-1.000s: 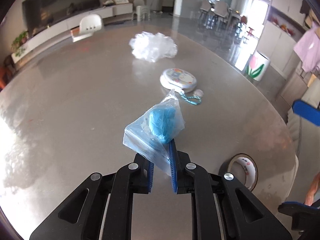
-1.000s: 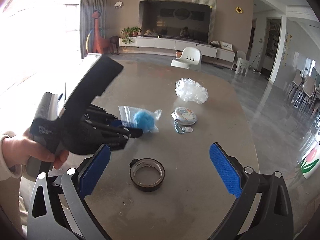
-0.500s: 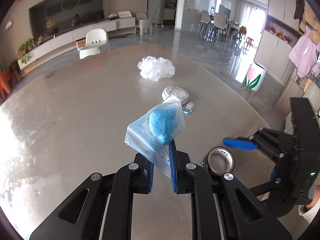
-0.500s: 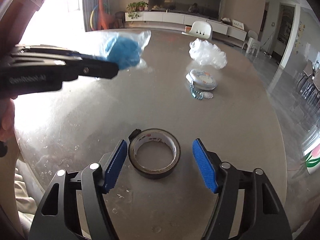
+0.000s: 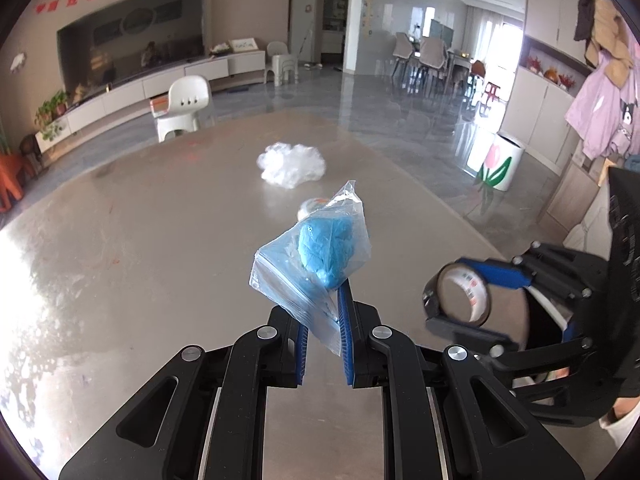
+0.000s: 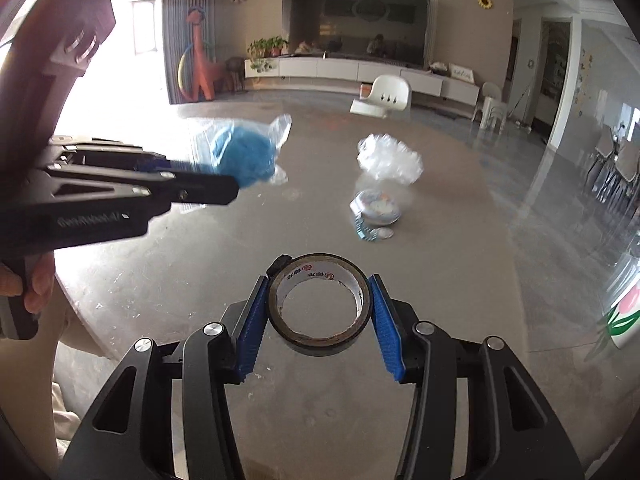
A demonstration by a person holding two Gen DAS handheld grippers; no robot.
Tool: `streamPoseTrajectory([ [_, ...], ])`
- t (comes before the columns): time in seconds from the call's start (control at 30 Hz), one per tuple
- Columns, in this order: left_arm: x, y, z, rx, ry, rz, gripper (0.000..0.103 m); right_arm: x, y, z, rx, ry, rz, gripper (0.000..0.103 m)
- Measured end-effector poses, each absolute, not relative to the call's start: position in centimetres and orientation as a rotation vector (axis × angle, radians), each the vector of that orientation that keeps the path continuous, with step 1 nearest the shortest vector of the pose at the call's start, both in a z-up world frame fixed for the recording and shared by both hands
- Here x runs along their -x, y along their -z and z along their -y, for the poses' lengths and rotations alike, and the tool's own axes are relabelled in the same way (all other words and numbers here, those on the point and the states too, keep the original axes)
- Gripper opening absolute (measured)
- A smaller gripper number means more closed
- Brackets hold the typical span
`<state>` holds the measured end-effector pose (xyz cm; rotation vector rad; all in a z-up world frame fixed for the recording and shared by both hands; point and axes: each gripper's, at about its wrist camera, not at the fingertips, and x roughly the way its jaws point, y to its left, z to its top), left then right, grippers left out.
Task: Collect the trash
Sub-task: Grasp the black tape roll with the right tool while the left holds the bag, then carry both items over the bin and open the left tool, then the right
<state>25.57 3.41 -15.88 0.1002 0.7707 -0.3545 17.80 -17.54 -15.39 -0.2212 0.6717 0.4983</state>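
Black tape roll [image 6: 319, 309], rigid and light, sits between the closing right gripper [image 6: 319, 322] pads at 6 o'clock, best squeezed across its outer rim, while the left gripper [image 5: 323, 338] pinches 1 limp, slippery plastic bag [image 5: 316, 256] edge.

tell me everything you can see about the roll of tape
The tape roll is a dark ring with a pale printed inner core and red markings, partly used, its loose end sticking up at the back left. It sits between the right gripper's blue pads, which are closing on its sides. In the left wrist view it appears tilted, lifted off the table.
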Motion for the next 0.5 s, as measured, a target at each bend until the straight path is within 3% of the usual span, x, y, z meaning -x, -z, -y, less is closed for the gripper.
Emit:
streamPoseTrajectory([
  [0.5,-20.0,14.2,12.0,-0.173,0.641,-0.751,0.013,-9.2,11.3,31.6,0.183,-0.217,-0.627,0.051],
])
